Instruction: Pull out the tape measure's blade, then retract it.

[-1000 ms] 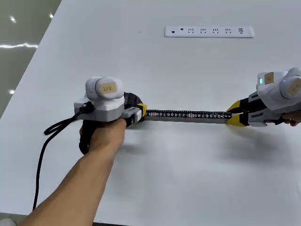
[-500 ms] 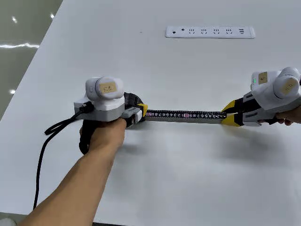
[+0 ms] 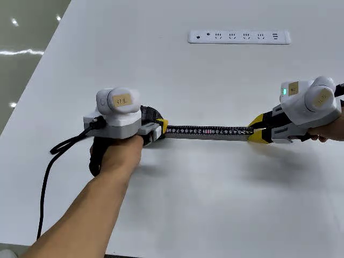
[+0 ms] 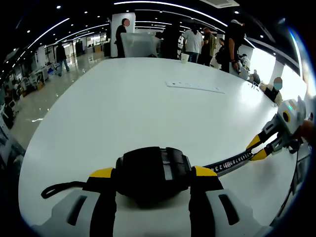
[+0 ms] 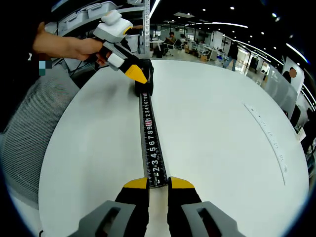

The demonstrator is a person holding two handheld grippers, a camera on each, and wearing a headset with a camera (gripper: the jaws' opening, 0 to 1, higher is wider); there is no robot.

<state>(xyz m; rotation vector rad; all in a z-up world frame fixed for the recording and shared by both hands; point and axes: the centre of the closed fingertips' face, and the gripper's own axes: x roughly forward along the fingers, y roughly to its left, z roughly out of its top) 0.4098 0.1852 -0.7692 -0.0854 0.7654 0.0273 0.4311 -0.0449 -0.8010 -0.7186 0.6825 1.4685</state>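
White workbench (image 3: 215, 204), tape measure (image 4: 153, 173), blade (image 5: 150, 143) numbered 2–9

I see a smooth, matt white bench (image 3: 215, 204). The tape measure's case (image 4: 153, 173) looks black plastic, its blade (image 5: 149, 143) dark, faintly glossy.

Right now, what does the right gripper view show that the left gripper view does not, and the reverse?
The right gripper view gives the blade lengthwise, its printed numbers readable, with its end pinched between the yellow tips of the right gripper. The left gripper view gives the black tape measure case up close, clamped by the left gripper, the blade leaving it toward the right. Both share the white table, the power strip on it, the extended blade and a sight of the other gripper.
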